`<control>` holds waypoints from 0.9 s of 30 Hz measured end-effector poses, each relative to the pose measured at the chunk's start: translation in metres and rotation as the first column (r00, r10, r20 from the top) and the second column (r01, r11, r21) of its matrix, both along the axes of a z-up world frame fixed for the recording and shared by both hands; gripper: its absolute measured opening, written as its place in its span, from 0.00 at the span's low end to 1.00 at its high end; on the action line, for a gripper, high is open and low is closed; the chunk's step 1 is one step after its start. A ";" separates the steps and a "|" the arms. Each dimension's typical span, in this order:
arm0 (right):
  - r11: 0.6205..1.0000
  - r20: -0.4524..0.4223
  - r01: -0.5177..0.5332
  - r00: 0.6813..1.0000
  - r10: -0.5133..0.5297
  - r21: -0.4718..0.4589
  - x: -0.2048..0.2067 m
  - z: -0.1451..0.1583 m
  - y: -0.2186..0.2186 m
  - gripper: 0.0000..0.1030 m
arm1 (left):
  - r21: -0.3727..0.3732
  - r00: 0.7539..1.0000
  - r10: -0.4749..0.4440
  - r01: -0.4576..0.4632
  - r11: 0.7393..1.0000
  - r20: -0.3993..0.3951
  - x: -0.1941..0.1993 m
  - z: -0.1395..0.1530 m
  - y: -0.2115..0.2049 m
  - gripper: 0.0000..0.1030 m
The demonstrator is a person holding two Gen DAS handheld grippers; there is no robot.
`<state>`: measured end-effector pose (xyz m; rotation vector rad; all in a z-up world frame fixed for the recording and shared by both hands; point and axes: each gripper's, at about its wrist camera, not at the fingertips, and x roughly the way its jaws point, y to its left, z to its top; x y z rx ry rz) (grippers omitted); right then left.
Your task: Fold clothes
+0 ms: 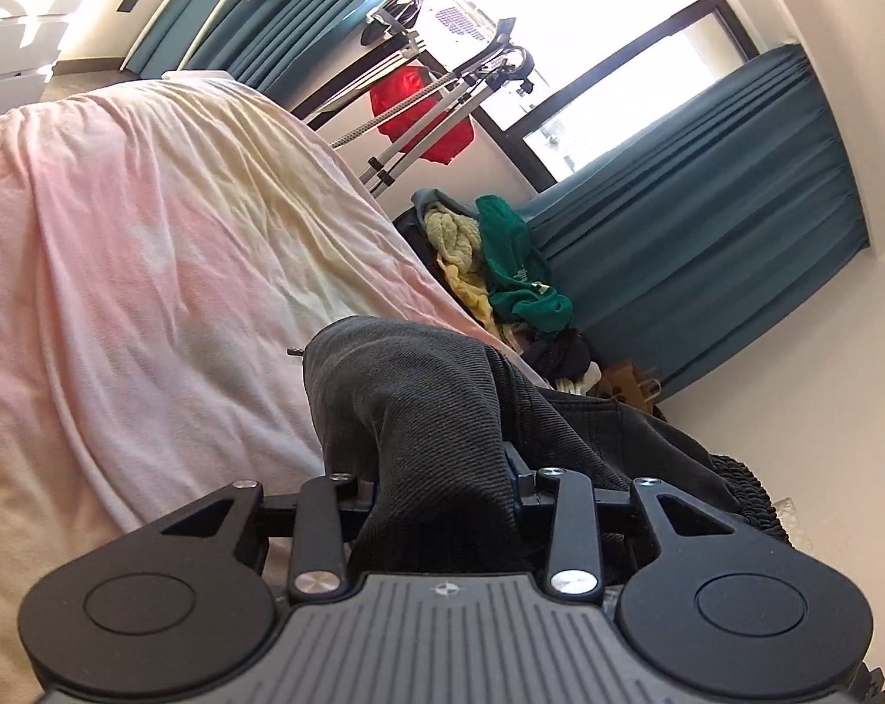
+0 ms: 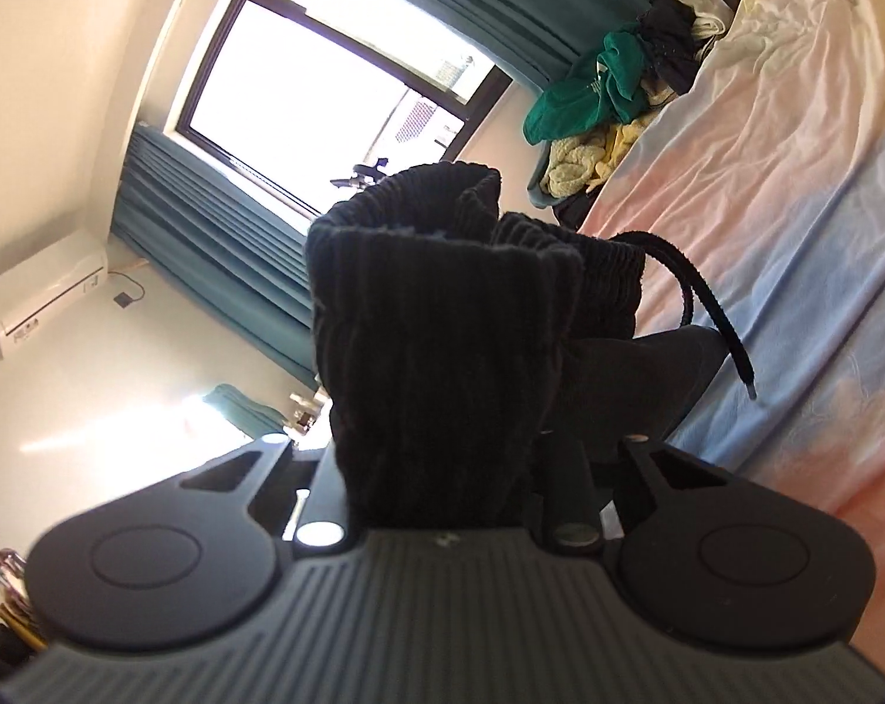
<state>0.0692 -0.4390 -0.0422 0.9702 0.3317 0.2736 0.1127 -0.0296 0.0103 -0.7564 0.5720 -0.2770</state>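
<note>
A: Left wrist view. The left gripper [image 1: 442,469] is clenched on a bunch of dark grey garment [image 1: 431,410]; cloth fills the gap between the fingers and hides the pads. The fabric rises ahead of the claw in a hump and trails off to the right. Past it lies the bed [image 1: 149,223] with its pink and cream sheet, running away to the far left.

B: Anything else in that view?

A: Far right of the bed, a pile of clothes [image 1: 501,270], green and yellow on top, under teal curtains [image 1: 706,205]. A red item [image 1: 419,111] hangs on a rack by the window.

B: Right wrist view?

A: The right gripper [image 2: 442,469] is grasping the ribbed waistband [image 2: 436,322] of the same dark garment. The band stands up in front of the camera and covers the fingertips. A drawstring [image 2: 706,305] loops out to the right and dangles over the sheet.

B: Which step, then?

A: My reading: pickup. Both claws hold the garment near its waist and it looks raised off the bed, still bunched, no fold made.

B: Next move?

A: Judgement only: draw the two grips apart to stretch the waistband, let the legs hang free, then lay it flat on the sheet. Watch the drawstring so it does not get trapped in the fold.
</note>
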 end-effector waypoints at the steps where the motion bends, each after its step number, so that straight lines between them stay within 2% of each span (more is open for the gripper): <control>1: 1.000 0.011 0.020 1.000 -0.020 0.016 0.002 0.002 -0.013 0.27 | 0.012 1.000 -0.015 0.015 1.000 0.012 0.012 0.007 -0.016 0.36; 5: 0.993 0.055 0.100 0.993 -0.104 0.069 0.032 0.015 -0.069 0.27 | 0.043 0.994 -0.099 0.097 0.994 0.051 0.073 0.038 -0.090 0.36; 8: 0.984 0.126 0.163 0.977 -0.172 0.079 0.060 0.018 -0.112 0.27 | 0.093 0.980 -0.171 0.162 0.982 0.100 0.121 0.050 -0.146 0.36; 10: 0.973 0.165 0.216 0.960 -0.227 0.083 0.074 0.012 -0.140 0.27 | 0.120 0.966 -0.227 0.213 0.970 0.123 0.159 0.050 -0.192 0.36; 12: 0.952 0.213 0.293 0.928 -0.306 0.089 0.082 0.000 -0.161 0.27 | 0.127 0.956 -0.265 0.249 0.960 0.129 0.191 0.046 -0.229 0.36; 15: 0.917 0.275 0.386 0.875 -0.398 0.098 0.091 -0.021 -0.191 0.27 | 0.153 0.935 -0.319 0.297 0.943 0.157 0.232 0.027 -0.290 0.36; 17: 0.897 0.280 0.430 0.853 -0.440 0.100 0.096 -0.037 -0.209 0.27 | 0.186 0.917 -0.360 0.329 0.926 0.172 0.255 0.007 -0.327 0.36; 20: 0.858 0.243 0.500 0.824 -0.512 0.115 0.104 -0.076 -0.235 0.27 | 0.224 0.899 -0.413 0.377 0.899 0.143 0.279 -0.033 -0.369 0.36; 22: 0.825 0.194 0.547 0.802 -0.565 0.145 0.105 -0.107 -0.244 0.27 | 0.248 0.900 -0.427 0.395 0.885 0.091 0.287 -0.062 -0.386 0.36; 25: 0.813 0.110 0.562 0.808 -0.579 0.150 0.104 -0.142 -0.246 0.27 | 0.284 0.905 -0.426 0.404 0.870 0.017 0.294 -0.098 -0.403 0.36; 27: 0.812 0.056 0.563 0.815 -0.576 0.152 0.102 -0.164 -0.246 0.27 | 0.309 0.900 -0.435 0.415 0.856 -0.004 0.294 -0.108 -0.398 0.38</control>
